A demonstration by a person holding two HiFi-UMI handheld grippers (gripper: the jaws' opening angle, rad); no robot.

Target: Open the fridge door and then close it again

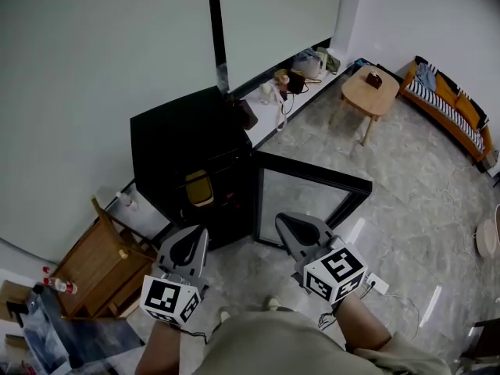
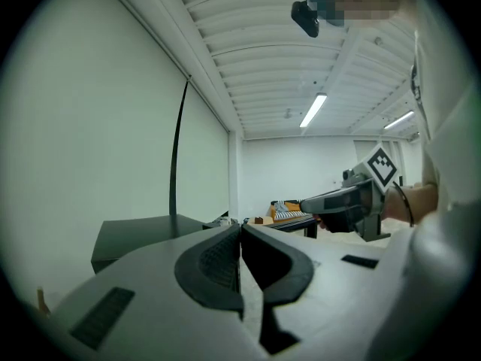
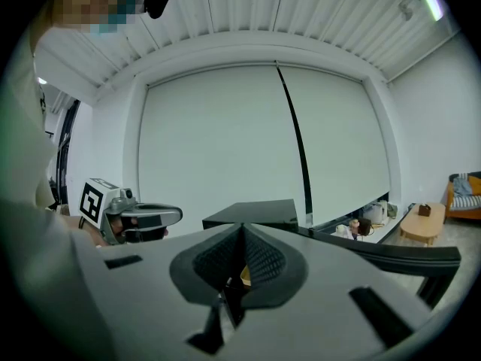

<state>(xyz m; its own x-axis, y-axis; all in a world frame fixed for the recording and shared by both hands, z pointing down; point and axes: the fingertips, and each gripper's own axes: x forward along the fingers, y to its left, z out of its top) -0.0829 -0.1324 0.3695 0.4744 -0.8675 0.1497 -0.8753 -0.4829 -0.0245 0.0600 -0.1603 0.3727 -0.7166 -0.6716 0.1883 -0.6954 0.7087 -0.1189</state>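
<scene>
A low black fridge [image 1: 187, 139] stands against the pale wall, and its glass-fronted door [image 1: 312, 198] is swung out to the right. Something yellow [image 1: 199, 187] shows inside the open front. My left gripper [image 1: 194, 231] is shut and holds nothing, a short way in front of the fridge's open side. My right gripper [image 1: 287, 220] is also shut and empty, just before the open door's inner face. In the left gripper view the shut jaws [image 2: 240, 228] point past the fridge top [image 2: 143, 232]. In the right gripper view the shut jaws [image 3: 242, 228] face the fridge [image 3: 252, 213] and the door's edge [image 3: 406, 256].
A wooden chair [image 1: 98, 268] stands left of the fridge. Bags and small items [image 1: 293, 76] lie on a low ledge by the wall behind it. A round wooden table [image 1: 371, 92] and a striped bench [image 1: 449, 104] are far right. A power strip [image 1: 375, 283] lies on the floor.
</scene>
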